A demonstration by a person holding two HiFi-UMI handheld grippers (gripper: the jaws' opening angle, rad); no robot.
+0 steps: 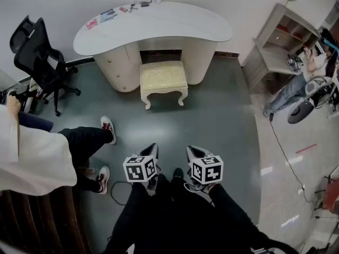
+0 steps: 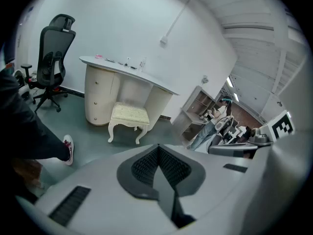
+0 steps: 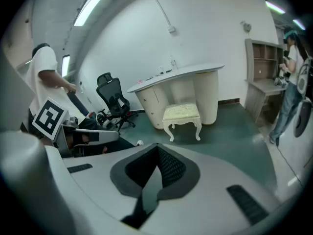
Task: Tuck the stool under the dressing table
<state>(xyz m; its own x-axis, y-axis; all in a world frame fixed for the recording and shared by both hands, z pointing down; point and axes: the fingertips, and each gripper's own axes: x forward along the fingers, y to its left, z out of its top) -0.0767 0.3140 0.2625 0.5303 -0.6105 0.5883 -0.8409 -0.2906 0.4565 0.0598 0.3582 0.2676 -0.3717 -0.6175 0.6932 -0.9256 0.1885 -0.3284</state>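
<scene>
A cream stool (image 1: 163, 78) with a padded seat and curved legs stands on the green floor in front of the white dressing table (image 1: 175, 23), only its back edge under the top. It also shows in the left gripper view, stool (image 2: 128, 115), and in the right gripper view, stool (image 3: 182, 114). My left gripper (image 1: 150, 148) and right gripper (image 1: 193, 151) hang side by side well short of the stool, over my legs. Both have their jaws pressed together with nothing between them.
A black office chair (image 1: 38, 57) stands left of the table. A person in a white top (image 1: 32, 152) stands close on my left. At the right are a grey shelf desk (image 1: 280, 41), another person (image 1: 307, 73) and a cable (image 1: 283, 152) on the floor.
</scene>
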